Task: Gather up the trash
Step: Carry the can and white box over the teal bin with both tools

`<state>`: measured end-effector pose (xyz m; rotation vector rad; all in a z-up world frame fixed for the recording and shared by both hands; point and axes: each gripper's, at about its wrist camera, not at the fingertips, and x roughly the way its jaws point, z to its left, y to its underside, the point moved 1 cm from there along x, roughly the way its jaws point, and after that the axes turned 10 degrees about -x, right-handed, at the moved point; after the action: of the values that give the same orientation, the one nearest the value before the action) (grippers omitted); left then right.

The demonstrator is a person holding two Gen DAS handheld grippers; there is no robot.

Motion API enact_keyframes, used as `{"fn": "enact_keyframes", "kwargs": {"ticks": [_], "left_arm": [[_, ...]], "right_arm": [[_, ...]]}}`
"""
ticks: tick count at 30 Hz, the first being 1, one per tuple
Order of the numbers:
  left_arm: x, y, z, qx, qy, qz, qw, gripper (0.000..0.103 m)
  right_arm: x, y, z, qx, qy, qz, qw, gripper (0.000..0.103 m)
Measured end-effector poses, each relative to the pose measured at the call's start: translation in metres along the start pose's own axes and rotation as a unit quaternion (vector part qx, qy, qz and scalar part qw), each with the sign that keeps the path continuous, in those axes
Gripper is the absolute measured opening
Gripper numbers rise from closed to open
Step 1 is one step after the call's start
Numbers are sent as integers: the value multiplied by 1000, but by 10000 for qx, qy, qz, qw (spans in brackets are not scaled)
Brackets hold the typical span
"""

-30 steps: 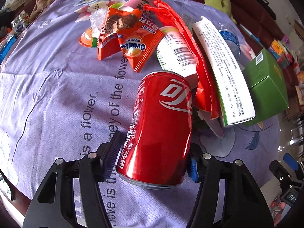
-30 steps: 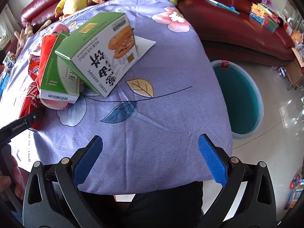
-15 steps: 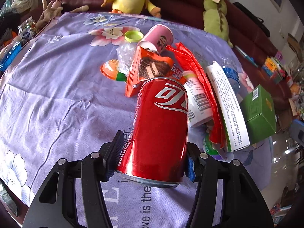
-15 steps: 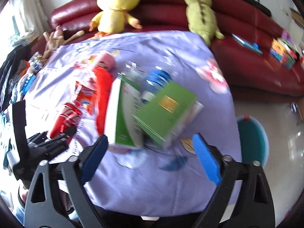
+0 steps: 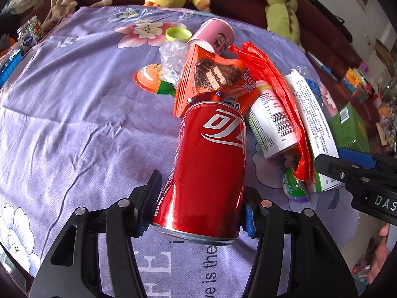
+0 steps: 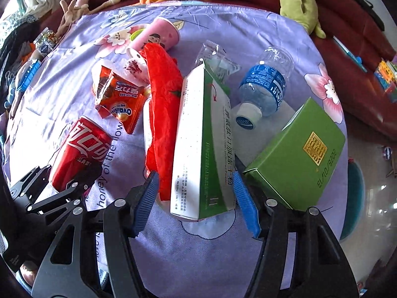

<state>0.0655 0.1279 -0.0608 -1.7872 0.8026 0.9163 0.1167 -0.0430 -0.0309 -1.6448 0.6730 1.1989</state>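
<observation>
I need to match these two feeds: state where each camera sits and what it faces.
Left wrist: on the left gripper, looking down its fingers at the red can they clamp; a hand shows at the right edge.
Right wrist: on the right gripper, fingers straddling the white-green box.
Shared: can, box, pink cup, each other's gripper.

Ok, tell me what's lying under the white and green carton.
Under the white and green carton lie a crumpled red bag and a white bottle; a green ball-like thing peeks out. The rest is covered.

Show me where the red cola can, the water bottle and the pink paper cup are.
red cola can (image 5: 211, 164), left wrist view, side wall.
water bottle (image 6: 264, 84), right wrist view, blue label.
pink paper cup (image 6: 158, 37), right wrist view, side.
</observation>
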Motion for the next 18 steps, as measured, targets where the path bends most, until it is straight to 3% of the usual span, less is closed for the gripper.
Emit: {"fn": "enact_keyframes", "kwargs": {"ticks": [3, 6, 10, 11, 12, 15, 18], "left_arm": [[6, 0, -1, 15, -10, 74, 10000, 58], [10, -1, -2, 9, -63, 108, 9999, 58], [14, -1, -3, -5, -142, 112, 9998, 58], [14, -1, -4, 6, -168, 107, 9998, 58], [14, 0, -5, 19, -189, 107, 9998, 57], [9, 2, -5, 25, -214, 45, 9998, 56], [-2, 1, -6, -18, -169, -48, 9998, 56]], "right_arm": [[14, 1, -1, 80, -17, 157, 9998, 59], [16, -2, 6, -78, 155, 13, 9998, 59], [25, -7, 4, 31, 60, -26, 10000, 59], [26, -6, 3, 27, 72, -89, 9999, 50], [23, -6, 1, 47, 10, -170, 9998, 47], [7, -4, -8, 272, -469, -336, 9980, 33], [-6, 2, -15, 439, -848, -416, 9946, 31]]}}
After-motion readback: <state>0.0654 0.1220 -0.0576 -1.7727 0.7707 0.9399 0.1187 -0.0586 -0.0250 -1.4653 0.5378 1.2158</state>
